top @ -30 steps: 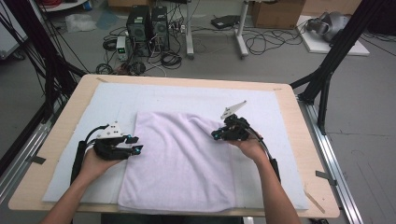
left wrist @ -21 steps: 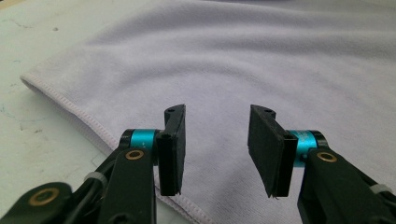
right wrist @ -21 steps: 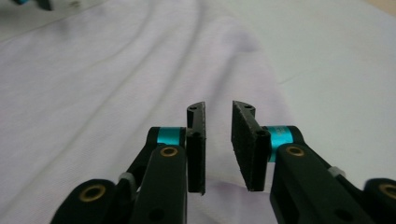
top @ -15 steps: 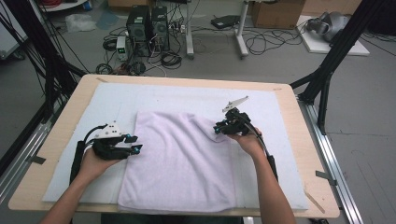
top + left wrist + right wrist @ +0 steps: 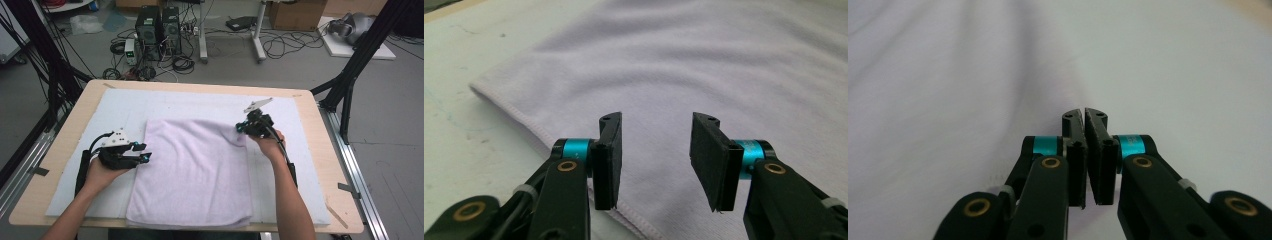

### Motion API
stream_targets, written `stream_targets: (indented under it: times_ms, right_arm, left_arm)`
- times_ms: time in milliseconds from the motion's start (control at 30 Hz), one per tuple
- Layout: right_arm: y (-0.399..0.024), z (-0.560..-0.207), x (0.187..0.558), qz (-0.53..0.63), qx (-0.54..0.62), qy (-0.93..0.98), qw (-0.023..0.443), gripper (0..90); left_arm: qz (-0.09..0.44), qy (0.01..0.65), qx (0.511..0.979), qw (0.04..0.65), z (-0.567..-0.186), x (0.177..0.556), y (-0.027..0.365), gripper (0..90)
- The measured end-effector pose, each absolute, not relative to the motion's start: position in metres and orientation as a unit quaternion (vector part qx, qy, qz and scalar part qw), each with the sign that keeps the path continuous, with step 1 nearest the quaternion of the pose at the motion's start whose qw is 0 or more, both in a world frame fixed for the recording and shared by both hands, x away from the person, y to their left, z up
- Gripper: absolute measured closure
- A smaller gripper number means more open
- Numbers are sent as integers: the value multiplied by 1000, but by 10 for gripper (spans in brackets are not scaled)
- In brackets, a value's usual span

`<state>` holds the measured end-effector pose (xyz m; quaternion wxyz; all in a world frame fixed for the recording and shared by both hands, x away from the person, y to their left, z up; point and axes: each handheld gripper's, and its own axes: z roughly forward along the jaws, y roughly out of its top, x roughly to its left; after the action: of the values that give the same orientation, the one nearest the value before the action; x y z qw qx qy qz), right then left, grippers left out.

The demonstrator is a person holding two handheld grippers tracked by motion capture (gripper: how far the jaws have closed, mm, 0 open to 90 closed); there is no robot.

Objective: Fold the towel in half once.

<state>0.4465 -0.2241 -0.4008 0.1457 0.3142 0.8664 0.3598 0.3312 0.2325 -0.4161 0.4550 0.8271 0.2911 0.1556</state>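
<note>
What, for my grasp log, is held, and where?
Left tool: open, nothing held. Right tool has just been closing at the far right corner of the towel; grip cannot be told.

Light wooden table (image 5: 65, 145); pale foam mat (image 5: 150, 102) covers most of its top. Lilac towel (image 5: 195, 170) lies flat on mat.

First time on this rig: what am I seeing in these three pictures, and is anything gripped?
A person holds a two-jaw gripper in each hand. The high view looks down on the table; the other two cameras ride on the grippers. A lilac towel lies on a white mat. The left gripper is open over the towel's left edge. The right gripper, at its far right corner, has just been closing and is shut; no cloth shows between its jaws.
</note>
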Motion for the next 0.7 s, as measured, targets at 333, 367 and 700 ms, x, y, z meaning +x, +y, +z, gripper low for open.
stream_targets:
  times_ms: [333, 367, 700]
  right_arm:
    - [-223, -406, 438, 375, 304, 868, 114, 697]
    - [-219, -405, 437, 371, 297, 872, 119, 690]
    - [-219, -412, 442, 358, 314, 869, 137, 677]
  left_arm:
    - [157, 321, 818, 452, -424, 343, 238, 558]
    - [156, 319, 819, 450, -424, 343, 237, 555]
    - [158, 316, 820, 450, -426, 344, 234, 549]
